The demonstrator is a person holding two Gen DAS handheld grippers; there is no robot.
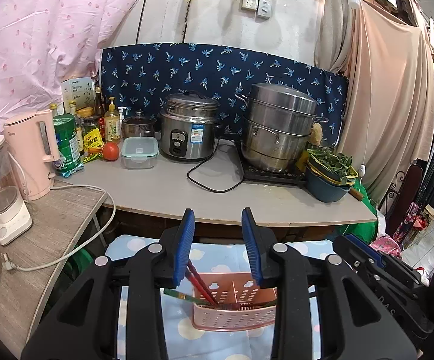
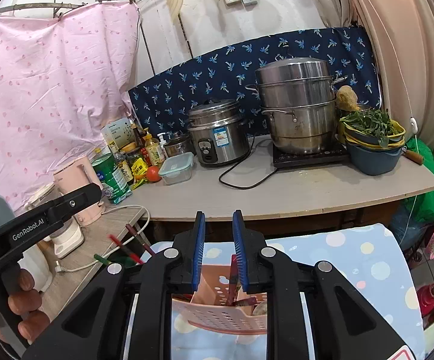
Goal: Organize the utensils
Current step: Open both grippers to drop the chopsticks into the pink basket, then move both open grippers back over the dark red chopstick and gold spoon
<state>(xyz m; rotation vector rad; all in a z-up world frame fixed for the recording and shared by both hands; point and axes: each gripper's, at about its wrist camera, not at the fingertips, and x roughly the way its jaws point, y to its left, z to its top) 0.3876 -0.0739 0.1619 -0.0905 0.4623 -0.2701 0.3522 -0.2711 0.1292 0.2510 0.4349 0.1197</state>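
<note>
Jaws of both the left gripper (image 1: pixel 218 246) and right gripper (image 2: pixel 218 250) stand apart, empty, above the pink caddy (image 1: pixel 235 312) already holding chopsticks (image 1: pixel 202 285), likely for sorting.

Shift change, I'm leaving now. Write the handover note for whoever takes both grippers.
Left gripper: open, empty, above the pink utensil basket.
Right gripper: open, empty, over the same basket; a red utensil stands between its fingers, not clamped.
Basket sits on the blue dotted cloth.
Done: red chopsticks and a green-handled piece lean in the left compartment.
Left: no loose utensils visible; check outside the views.
</note>
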